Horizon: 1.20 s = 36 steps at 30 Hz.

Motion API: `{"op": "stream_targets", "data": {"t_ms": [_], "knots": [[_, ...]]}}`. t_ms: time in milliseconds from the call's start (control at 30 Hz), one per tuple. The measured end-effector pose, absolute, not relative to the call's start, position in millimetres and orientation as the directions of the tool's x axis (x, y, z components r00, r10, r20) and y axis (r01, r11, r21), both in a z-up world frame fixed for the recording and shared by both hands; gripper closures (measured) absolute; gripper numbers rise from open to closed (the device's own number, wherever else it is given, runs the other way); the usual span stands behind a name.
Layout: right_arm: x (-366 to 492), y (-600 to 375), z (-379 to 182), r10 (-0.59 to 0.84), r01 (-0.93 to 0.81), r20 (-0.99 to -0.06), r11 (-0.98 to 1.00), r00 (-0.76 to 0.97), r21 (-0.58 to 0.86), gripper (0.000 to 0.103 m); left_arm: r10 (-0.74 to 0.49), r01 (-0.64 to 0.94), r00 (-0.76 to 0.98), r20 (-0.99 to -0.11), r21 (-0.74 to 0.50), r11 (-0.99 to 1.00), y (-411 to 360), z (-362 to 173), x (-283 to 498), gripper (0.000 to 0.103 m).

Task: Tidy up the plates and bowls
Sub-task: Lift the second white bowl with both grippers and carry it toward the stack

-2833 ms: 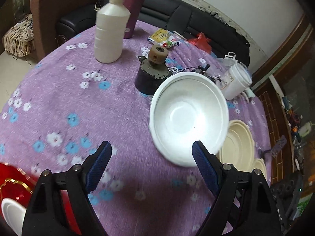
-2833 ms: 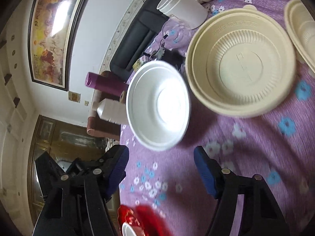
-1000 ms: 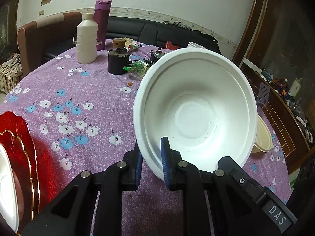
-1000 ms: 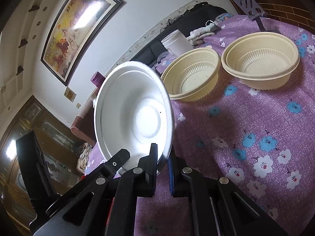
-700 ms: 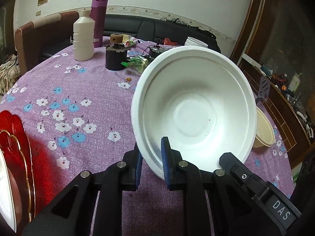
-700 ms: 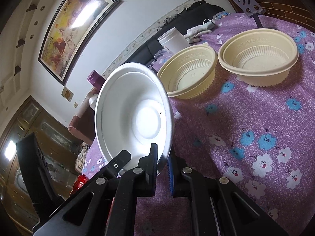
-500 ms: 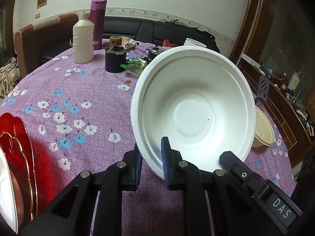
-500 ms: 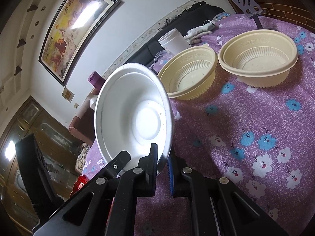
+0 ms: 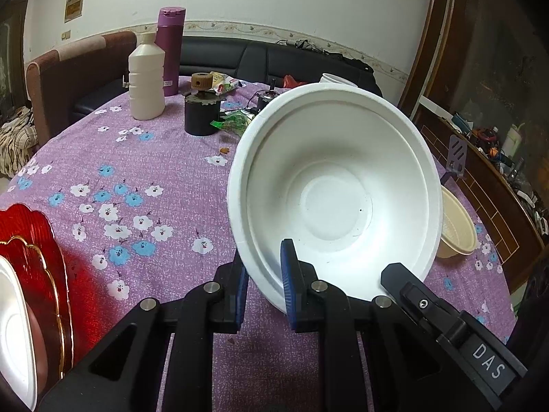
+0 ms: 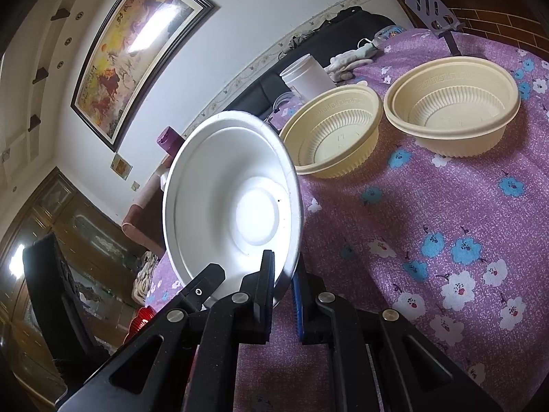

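Note:
A white foam bowl [image 9: 336, 192] is held tilted above the purple flowered tablecloth [image 9: 137, 185]. My left gripper [image 9: 262, 274] is shut on its near rim. The same bowl [image 10: 230, 206] shows in the right wrist view, where my right gripper [image 10: 283, 281] is shut on its rim at another spot. Two cream plastic bowls [image 10: 338, 134] [image 10: 453, 103] sit side by side on the cloth at the right. One cream bowl [image 9: 458, 226] peeks out behind the white bowl. A red plate [image 9: 41, 261] with a white dish [image 9: 15, 329] on it lies at the left edge.
At the back stand a white bottle [image 9: 147, 80], a purple flask [image 9: 170, 51], a dark round jar [image 9: 200, 115], snack packets [image 9: 233, 120] and a white tub [image 10: 307, 75]. A dark sofa [image 9: 274, 60] lies behind the table. A spatula [image 10: 434, 12] lies at the far right.
Earlier both grippers were open with the white bowl on the table. Both have since closed on its rim and lifted it tilted. In the last second it has barely moved.

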State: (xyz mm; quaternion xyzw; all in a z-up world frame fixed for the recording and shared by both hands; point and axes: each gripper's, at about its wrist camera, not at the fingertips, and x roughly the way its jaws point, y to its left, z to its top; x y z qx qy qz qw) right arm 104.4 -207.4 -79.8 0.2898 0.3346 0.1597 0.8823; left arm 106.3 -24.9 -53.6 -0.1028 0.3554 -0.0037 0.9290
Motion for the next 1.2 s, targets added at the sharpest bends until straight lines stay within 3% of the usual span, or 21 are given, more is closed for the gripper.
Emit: {"op": "stream_targets", "data": {"t_ms": [1200], "knots": [[100.7,-205.8,-73.9,0.467,-0.104,-0.475,0.786,0.746,0.609,0.094,-0.061,-0.062,0.769,-0.636,-0.17,0.983,-29.7,-49.5,102.1,0.087]]}}
